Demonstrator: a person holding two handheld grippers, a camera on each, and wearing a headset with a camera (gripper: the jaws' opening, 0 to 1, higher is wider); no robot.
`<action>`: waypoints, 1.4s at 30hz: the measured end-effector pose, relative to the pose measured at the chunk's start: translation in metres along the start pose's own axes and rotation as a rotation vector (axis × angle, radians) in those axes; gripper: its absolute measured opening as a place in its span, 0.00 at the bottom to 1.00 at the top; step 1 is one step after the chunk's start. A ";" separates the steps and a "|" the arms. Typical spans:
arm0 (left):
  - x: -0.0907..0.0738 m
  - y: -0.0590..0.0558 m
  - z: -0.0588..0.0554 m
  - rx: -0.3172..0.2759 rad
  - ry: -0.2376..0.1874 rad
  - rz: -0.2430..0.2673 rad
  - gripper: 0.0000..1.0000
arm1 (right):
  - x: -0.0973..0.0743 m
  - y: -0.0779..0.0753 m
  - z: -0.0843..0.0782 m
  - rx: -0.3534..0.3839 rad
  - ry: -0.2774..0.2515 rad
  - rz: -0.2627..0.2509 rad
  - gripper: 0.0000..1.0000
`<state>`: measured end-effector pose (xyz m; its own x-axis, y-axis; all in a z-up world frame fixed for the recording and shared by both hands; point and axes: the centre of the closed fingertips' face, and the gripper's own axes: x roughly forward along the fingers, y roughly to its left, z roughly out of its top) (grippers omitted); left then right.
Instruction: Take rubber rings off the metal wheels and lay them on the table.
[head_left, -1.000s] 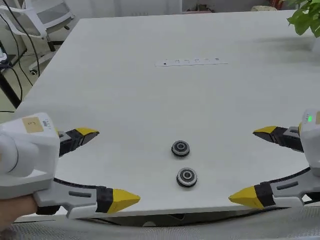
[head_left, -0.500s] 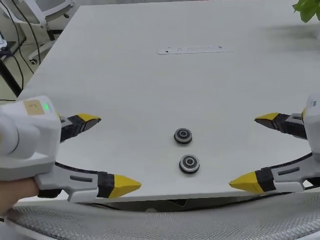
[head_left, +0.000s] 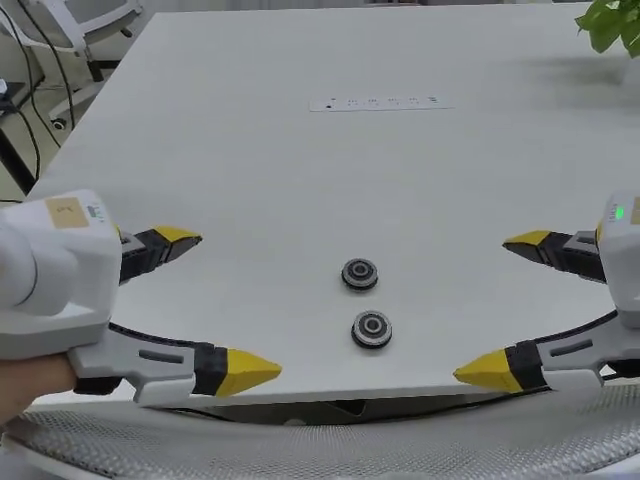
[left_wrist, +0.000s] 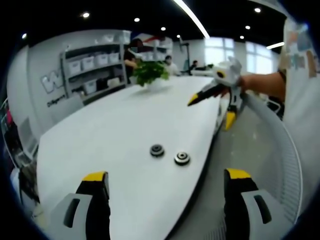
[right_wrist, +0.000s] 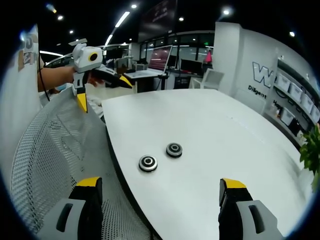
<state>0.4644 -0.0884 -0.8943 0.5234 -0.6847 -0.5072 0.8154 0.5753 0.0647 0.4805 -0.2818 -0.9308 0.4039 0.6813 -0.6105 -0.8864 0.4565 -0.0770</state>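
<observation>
Two small metal wheels with black rubber rings lie flat on the white table near its front edge: the farther wheel (head_left: 360, 274) and the nearer wheel (head_left: 372, 329). In the left gripper view they are the farther wheel (left_wrist: 157, 150) and the nearer wheel (left_wrist: 182, 158); in the right gripper view, the nearer wheel (right_wrist: 148, 163) and the farther wheel (right_wrist: 174, 150). My left gripper (head_left: 225, 305) is open, well left of the wheels, holding nothing. My right gripper (head_left: 495, 305) is open, well right of them, holding nothing.
The white table (head_left: 300, 180) stretches far back, with a flush strip of sockets (head_left: 372, 102) at its middle. A green plant (head_left: 610, 25) stands at the far right corner. Office chairs (head_left: 70, 30) stand at the far left. A mesh chair back (head_left: 320, 445) runs under the front edge.
The head view has shifted a little; the wheels lie as before. Both grippers stay open in about the same places.
</observation>
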 end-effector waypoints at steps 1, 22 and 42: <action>0.000 0.000 0.001 -0.001 -0.001 0.000 0.96 | 0.000 0.000 0.000 -0.002 0.001 0.001 0.97; 0.005 0.006 0.005 -0.001 0.005 0.001 0.96 | 0.004 -0.007 0.001 -0.014 0.005 0.014 0.95; 0.013 0.006 0.006 -0.001 0.017 -0.021 0.92 | 0.009 -0.006 -0.004 -0.026 0.026 0.050 0.87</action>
<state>0.4775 -0.0966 -0.8954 0.5017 -0.6890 -0.5230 0.8259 0.5613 0.0528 0.4885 -0.2805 -0.9395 0.3530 0.6877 -0.6343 -0.9110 0.4070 -0.0657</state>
